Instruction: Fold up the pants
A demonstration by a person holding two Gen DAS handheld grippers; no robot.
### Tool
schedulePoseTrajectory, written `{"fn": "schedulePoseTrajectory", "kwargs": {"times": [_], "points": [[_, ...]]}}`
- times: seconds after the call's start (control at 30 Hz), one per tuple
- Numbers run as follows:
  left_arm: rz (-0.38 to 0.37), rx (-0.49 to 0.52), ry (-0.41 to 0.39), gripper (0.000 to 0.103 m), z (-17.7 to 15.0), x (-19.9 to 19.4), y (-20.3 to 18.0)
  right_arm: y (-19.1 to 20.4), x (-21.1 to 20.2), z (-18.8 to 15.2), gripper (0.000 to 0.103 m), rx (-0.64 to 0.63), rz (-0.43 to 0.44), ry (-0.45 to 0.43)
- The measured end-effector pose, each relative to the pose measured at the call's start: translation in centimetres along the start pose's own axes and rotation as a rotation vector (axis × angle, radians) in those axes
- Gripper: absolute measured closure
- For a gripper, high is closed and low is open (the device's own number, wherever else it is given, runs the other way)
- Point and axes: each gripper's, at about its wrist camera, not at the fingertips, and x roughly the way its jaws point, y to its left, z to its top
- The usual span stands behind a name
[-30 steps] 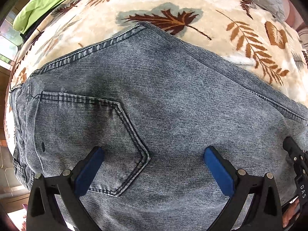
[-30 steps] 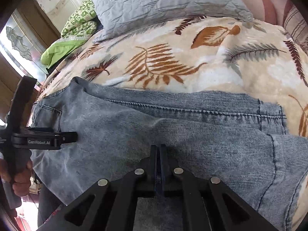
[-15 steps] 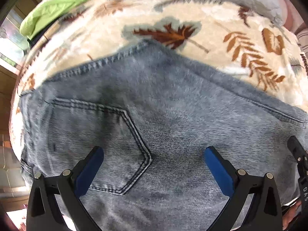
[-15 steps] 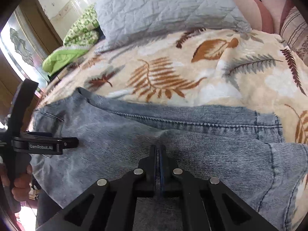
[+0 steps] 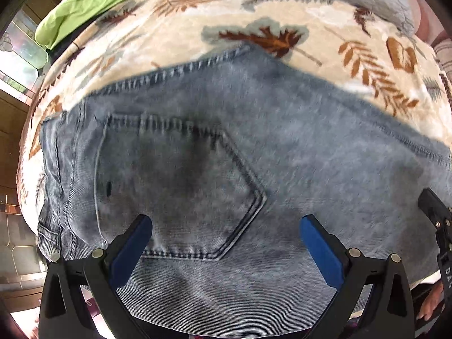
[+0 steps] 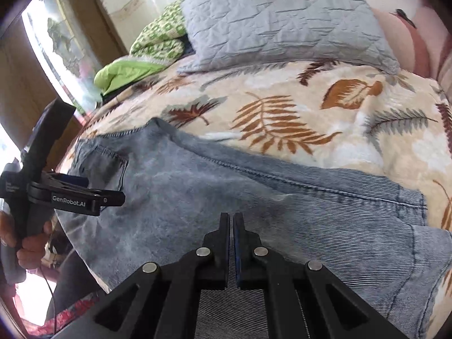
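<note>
Faded ribbed-denim pants (image 5: pixel 282 152) flat on leaf-print fleece blanket (image 6: pixel 325 113); above them, left tongs (image 5: pixel 226 231) spread wide, empty; right tongs (image 6: pixel 231 226) pinched shut, gripping nothing visible.

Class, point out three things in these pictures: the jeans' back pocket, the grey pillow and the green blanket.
back pocket (image 5: pixel 175 189), left wrist view, middle of its panel
grey pillow (image 6: pixel 285 22), right wrist view, quilted top
green blanket (image 6: pixel 127 70), right wrist view, plain green fold
</note>
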Motion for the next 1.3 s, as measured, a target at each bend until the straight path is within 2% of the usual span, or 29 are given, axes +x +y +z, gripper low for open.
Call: {"fn": "schedulePoseTrajectory", "kwargs": {"times": [0.17,0.67,0.87,1.03,1.3], "points": [[0.004,0.001,0.008,0.0,0.0,1.4,-0.1,0.7,2.8,-0.5,0.099,-0.039,-0.039,0.093],[-0.015,0.054,-0.037,0.0,3.4,3.6,-0.3,0.4,4.3,0.5,0.099,-0.008,-0.039,0.082],[-0.01,0.052,-0.045,0.0,4.4,3.0,-1.0,0.5,4.6,0.6,0.098,-0.012,-0.044,0.073],[-0.009,0.049,-0.036,0.0,4.5,2.5,-1.1,0.5,4.5,0.6,0.098,-0.011,-0.045,0.066],[-0.006,0.037,-0.048,0.0,2.3,0.6,-0.7,0.5,3.3,0.3,0.099,0.002,-0.059,0.041]]}}
